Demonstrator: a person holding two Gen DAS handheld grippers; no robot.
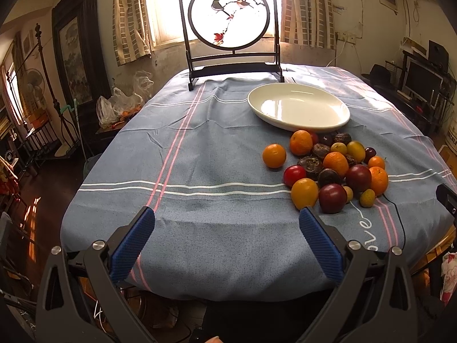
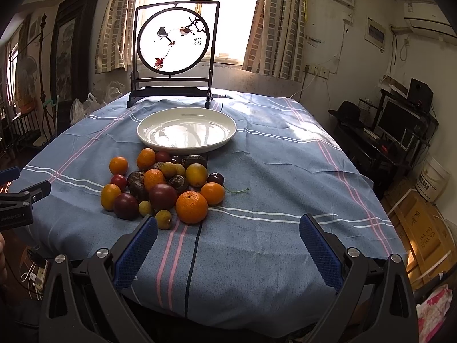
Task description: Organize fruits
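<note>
Tablecloth first, since it fills both my feeds: a blue woven cloth [image 2: 280, 177] with white and pink stripes covering the whole table. At the far end stands a dark wooden frame holding a round translucent panel painted with two birds on a branch [image 2: 174, 43], backlit by the window. Just in front of it sits a wide, shallow white ceramic plate [image 2: 187, 143] with nothing on it, kinda glossy. Right up against the plate's near rim is the pile of mixed fruit [image 2: 162, 183], all still on the cloth: oranges, dark purple round ones, wrinkly brown ones, small yellow-green ones. The biggest orange [image 2: 191, 207] is at the near edge of the pile, and one small orange [image 1: 274, 155] sits a little apart on the left side. A loose green stem [image 2: 237, 191] lies just to the right of the pile. My left gripper [image 1: 227, 224] is spread wide over bare cloth, pile off to its right. My right gripper [image 2: 228, 230] is spread wide too, gripping nothing, its left blue pad [image 2: 137, 254] just beside the nearest small yellow-green fruit [image 2: 163, 219].
</note>
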